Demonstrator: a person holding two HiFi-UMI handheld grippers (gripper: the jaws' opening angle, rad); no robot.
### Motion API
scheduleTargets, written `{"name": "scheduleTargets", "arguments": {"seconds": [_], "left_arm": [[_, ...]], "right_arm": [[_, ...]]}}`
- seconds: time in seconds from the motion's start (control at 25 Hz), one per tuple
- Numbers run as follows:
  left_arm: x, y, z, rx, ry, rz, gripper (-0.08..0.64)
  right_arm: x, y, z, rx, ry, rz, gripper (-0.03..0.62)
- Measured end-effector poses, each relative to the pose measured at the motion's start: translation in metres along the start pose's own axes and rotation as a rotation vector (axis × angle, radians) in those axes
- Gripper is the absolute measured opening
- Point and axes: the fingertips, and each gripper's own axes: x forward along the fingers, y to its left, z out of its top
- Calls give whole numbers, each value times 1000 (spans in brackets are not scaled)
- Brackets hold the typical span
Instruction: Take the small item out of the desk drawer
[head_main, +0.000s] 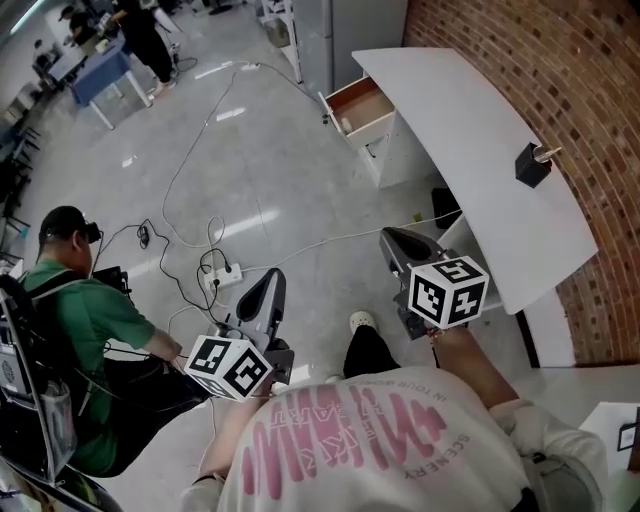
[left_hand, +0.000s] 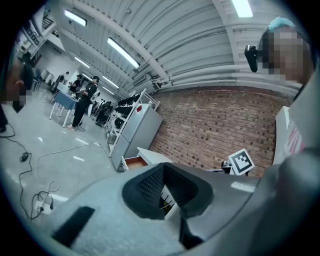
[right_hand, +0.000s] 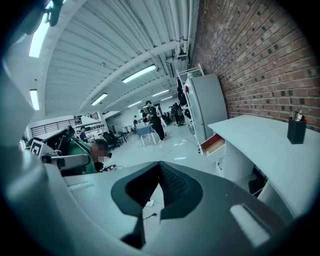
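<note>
- The left tongs (head_main: 266, 282) are held low at the left, over the grey floor (head_main: 260, 180); their two sides are seen pressed together at the tips, with nothing between them.
- The right tongs (head_main: 396, 238) are held just off the near edge of the white tabletop (head_main: 470, 170); these too are closed up tight and carry nothing.
- On each tool a marker cube (head_main: 447, 291) is carried, printed with black-and-white square patterns. No letters or numbers are seen on them.
- The drawer (head_main: 362, 108) is found pulled open at the far end of the desk, its brown inside exposed, well apart from both tongs.
- The small item cannot be made out from here; whatever lies in the drawer is too small to be told.
- A black holder (head_main: 531, 165) is seen upright on the tabletop near the brick wall (head_main: 520, 50).
- Pink print is spread across the shirt (head_main: 400, 450) of the person holding the tools. It is seen upside down: "SCENERY" can be read in small letters, while the large lettering stays unreadable.
- A white power strip (head_main: 222, 276) and loose cables are laid across the floor.
- A seated person (head_main: 75, 320) in a green top is placed at the left.
</note>
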Motion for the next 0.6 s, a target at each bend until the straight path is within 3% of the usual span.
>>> {"name": "scheduleTargets", "arguments": {"seconds": [0.6], "left_arm": [[162, 23, 36, 8, -47, 33, 5]], "right_arm": [[98, -112, 79, -25, 34, 83, 12]]}}
